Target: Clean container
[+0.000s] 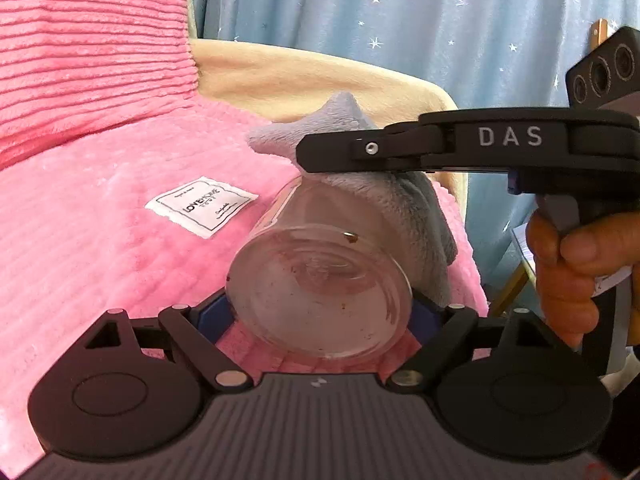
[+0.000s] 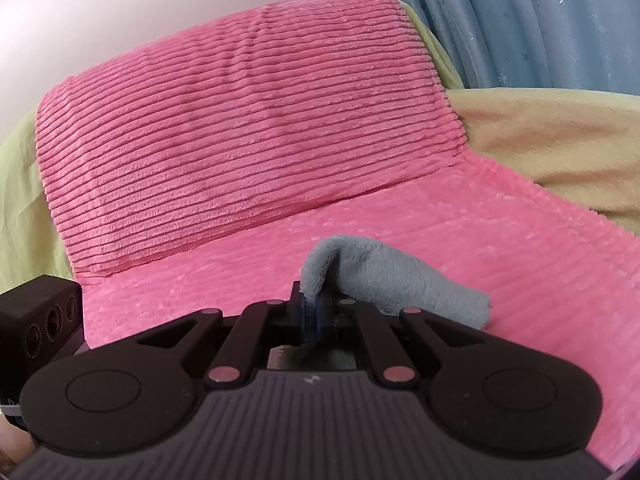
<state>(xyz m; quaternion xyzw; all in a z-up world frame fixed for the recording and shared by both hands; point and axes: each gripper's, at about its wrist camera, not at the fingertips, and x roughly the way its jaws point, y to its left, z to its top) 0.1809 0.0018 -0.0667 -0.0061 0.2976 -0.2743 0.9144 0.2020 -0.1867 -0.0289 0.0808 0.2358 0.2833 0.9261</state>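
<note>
A clear glass container (image 1: 320, 292) with brown specks is lying tilted, gripped by the left claw (image 1: 320, 316) above the pink blanket (image 1: 100, 232). The right claw (image 2: 310, 312) is pinching a grey cloth (image 2: 384, 276) against its mouth.

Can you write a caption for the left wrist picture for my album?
Left gripper holds a dirty glass jar while the right gripper wipes it with a grey cloth.

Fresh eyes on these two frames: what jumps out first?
The clear glass container, tipped on its side with brown specks inside, gripped by the left tool low in the left wrist view. Just above it, the right tool pinches a grey cloth that drapes over the glass. Behind everything lies a pink ribbed blanket.
</note>
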